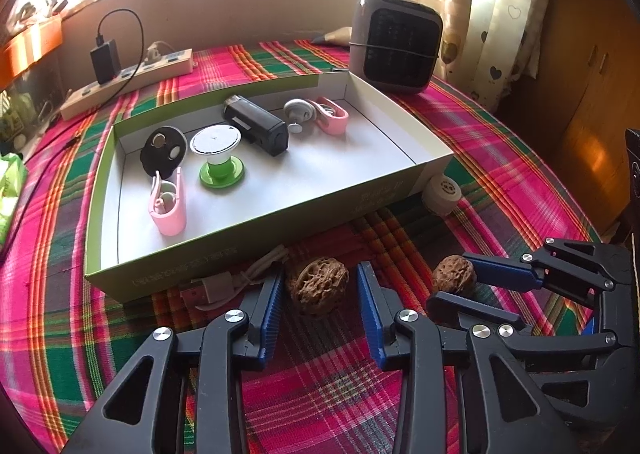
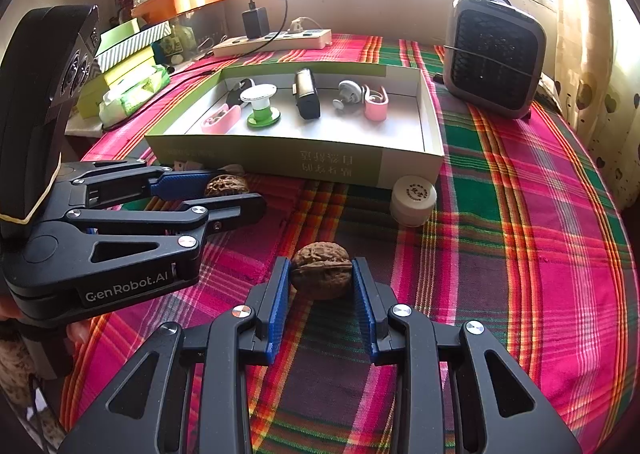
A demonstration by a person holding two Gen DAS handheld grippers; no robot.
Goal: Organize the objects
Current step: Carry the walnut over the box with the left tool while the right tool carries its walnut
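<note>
Two walnuts lie on the plaid cloth (image 2: 520, 214) in front of the box (image 2: 304, 162), one for each gripper. The right gripper (image 2: 321, 282) is clamped on the right walnut (image 2: 321, 274), with both blue pads pressed against its sides; the nut rests on the cloth. The left gripper (image 1: 320, 290) straddles the left walnut (image 1: 322, 286): the nut sits against the left pad, while a clear gap separates it from the right pad, so the jaws are not gripping it. In the left view the right walnut (image 1: 454, 276) shows between the right gripper's fingers (image 1: 500, 274).

The box stands open just beyond both nuts. It holds two pink clips (image 1: 168, 206), a green-and-white spool (image 1: 218, 158), a black disc (image 1: 163, 148), a black block (image 1: 256, 124) and a grey knob (image 1: 298, 112). A white jar (image 2: 414, 198) stands on the cloth, just beside the box's near right corner. A white cable (image 1: 236, 278) lies against the front wall of the box, to the left of the left gripper. Behind the box stand a heater (image 2: 494, 56) and a power strip (image 2: 276, 42).
</note>
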